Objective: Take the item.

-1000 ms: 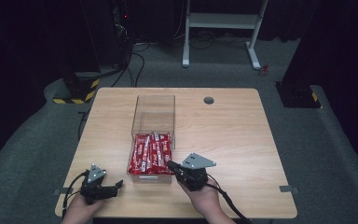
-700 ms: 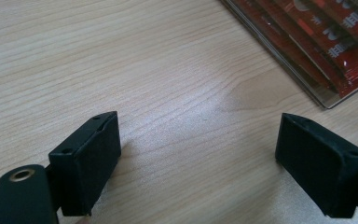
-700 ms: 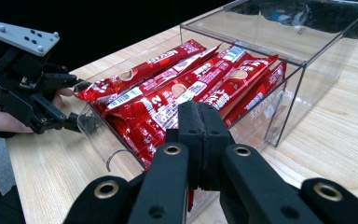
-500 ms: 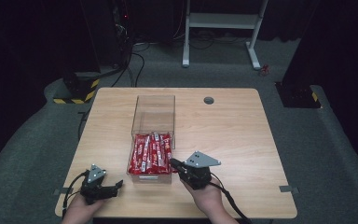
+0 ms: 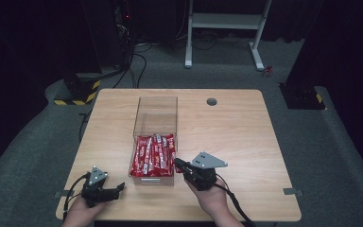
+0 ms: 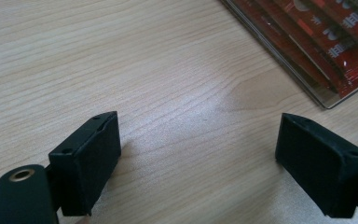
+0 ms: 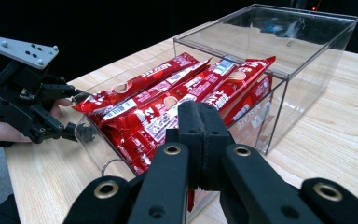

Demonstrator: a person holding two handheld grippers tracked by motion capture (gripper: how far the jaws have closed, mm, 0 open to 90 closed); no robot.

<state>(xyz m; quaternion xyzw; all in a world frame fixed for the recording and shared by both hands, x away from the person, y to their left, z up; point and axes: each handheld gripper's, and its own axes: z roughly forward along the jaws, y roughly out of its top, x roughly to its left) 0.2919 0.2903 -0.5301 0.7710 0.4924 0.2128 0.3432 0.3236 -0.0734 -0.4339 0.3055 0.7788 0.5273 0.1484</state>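
Note:
A clear plastic box [image 5: 135,126] stands on the wooden table [image 5: 236,137]. Its near half holds several red candy bars [image 5: 153,156]. My right gripper [image 5: 177,164] is shut, its tips close to the box's near right corner. In the right gripper view the jaws [image 7: 200,116] press together with nothing seen between them, just in front of the box wall [image 7: 307,70] and the bars [image 7: 168,107]. My left gripper [image 5: 117,189] rests open near the table's front left. Its jaws [image 6: 198,123] stand wide over bare wood, with the box corner [image 6: 324,98] at the upper right.
A round cable hole [image 5: 211,101] sits in the tabletop behind the box. Beyond the table are a white frame stand [image 5: 227,28], a yellow-and-black striped base [image 5: 78,94] and a black base [image 5: 302,94]. The table's right half is bare wood.
My right gripper has edged slightly to the right, staying shut. The left gripper and the box have not moved.

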